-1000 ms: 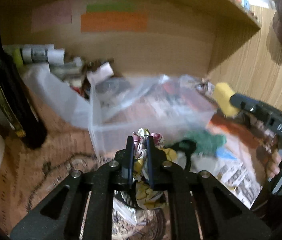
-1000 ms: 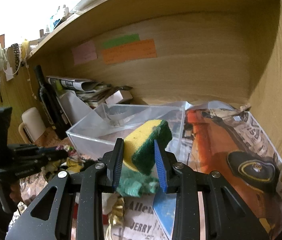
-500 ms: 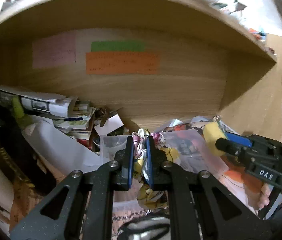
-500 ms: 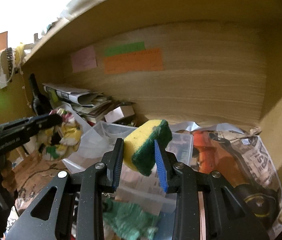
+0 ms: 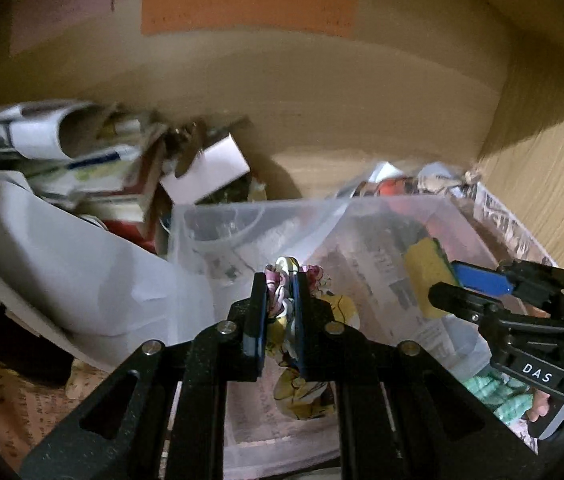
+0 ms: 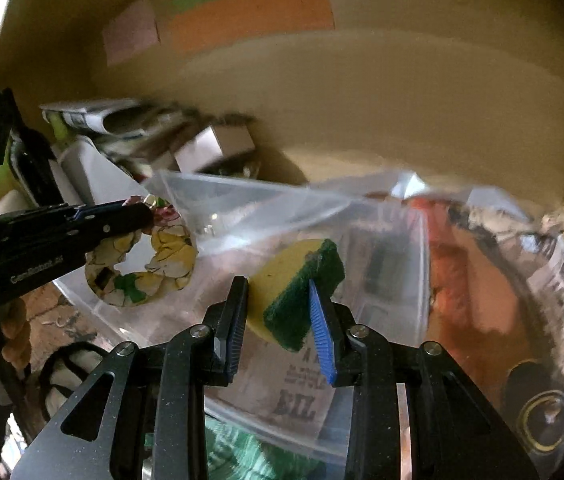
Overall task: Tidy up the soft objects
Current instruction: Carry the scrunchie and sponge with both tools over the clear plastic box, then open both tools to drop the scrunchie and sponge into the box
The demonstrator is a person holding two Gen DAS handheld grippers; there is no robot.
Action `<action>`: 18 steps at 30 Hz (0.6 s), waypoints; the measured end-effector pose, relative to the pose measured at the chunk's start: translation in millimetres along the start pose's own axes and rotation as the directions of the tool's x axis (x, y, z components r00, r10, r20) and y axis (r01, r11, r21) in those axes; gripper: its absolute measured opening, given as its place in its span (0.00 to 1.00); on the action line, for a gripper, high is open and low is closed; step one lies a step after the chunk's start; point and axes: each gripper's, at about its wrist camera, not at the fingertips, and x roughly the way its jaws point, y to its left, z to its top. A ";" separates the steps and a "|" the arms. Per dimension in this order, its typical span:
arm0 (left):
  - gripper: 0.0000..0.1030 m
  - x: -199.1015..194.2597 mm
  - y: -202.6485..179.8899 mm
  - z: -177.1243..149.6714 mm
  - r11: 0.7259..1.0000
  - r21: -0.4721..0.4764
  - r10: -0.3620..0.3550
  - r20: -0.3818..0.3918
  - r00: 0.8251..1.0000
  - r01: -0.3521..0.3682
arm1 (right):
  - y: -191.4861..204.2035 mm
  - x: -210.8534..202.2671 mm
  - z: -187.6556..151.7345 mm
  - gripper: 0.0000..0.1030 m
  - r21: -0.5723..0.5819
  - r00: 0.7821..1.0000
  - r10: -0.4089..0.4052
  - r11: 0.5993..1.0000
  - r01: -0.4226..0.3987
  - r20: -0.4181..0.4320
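The left gripper (image 5: 280, 312) clamps a floral scrunchie (image 6: 142, 264) and the right gripper (image 6: 278, 328) (marked "DAS") clamps a yellow-green sponge (image 6: 297, 284), both over the clear bin (image 5: 361, 444); newsprint beneath reads "EIL".

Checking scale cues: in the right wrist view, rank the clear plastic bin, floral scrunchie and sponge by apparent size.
1. Clear plastic bin, clearly largest.
2-3. Floral scrunchie and sponge look alike; not ranked.

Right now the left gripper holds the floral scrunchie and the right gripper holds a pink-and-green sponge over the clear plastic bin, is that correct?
Not quite: the sponge is yellow and green, as the right wrist view shows. Otherwise yes: the left gripper holds the floral scrunchie, and the right gripper holds the sponge over the clear plastic bin.
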 end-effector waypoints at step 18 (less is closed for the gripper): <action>0.79 -74.0 -0.3 -10.5 0.999 -0.003 0.039 0.149 0.988 -0.039 | 11.5 -61.9 0.7 0.80 -0.033 0.979 -0.059 0.997 0.067 0.196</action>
